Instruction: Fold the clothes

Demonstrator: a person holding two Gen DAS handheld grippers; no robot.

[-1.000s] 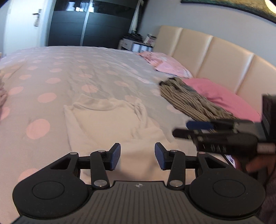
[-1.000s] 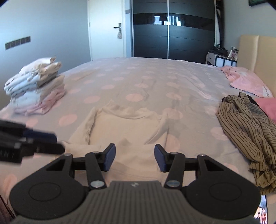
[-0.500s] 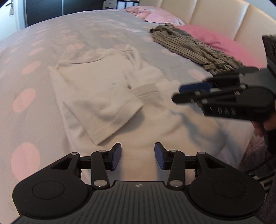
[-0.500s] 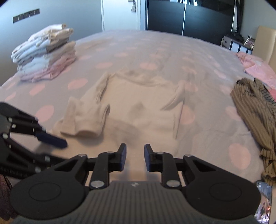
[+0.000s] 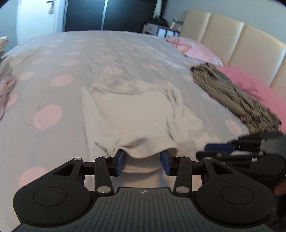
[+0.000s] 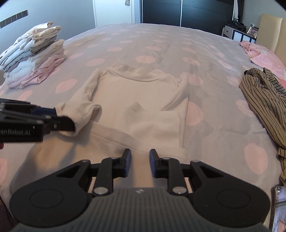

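A cream long-sleeved top [image 6: 143,100] lies flat on the dotted bed cover [image 6: 125,44], neck away from me. In the left wrist view the top [image 5: 135,114] has one sleeve folded back, and its cuff [image 5: 143,144] drapes over my left gripper's [image 5: 143,163] fingertips. The pads stand well apart and do not press on it. From the right wrist view the left gripper [image 6: 60,116] has that cuff [image 6: 80,114] bunched at its tip. My right gripper [image 6: 140,163] hovers over the top's near hem, jaws narrowed, nothing between them. The right gripper [image 5: 207,150] also shows at the left view's right edge.
A stack of folded clothes [image 6: 32,57] sits at the bed's far left. A crumpled striped garment [image 6: 264,100] lies on the right near pink pillows [image 5: 250,85] and a beige headboard [image 5: 232,41]. A dark wardrobe [image 6: 187,10] stands behind the bed.
Both grippers have come down to the near end of the top. The right jaws have narrowed. The folded sleeve's cuff now lies over the left fingertips.
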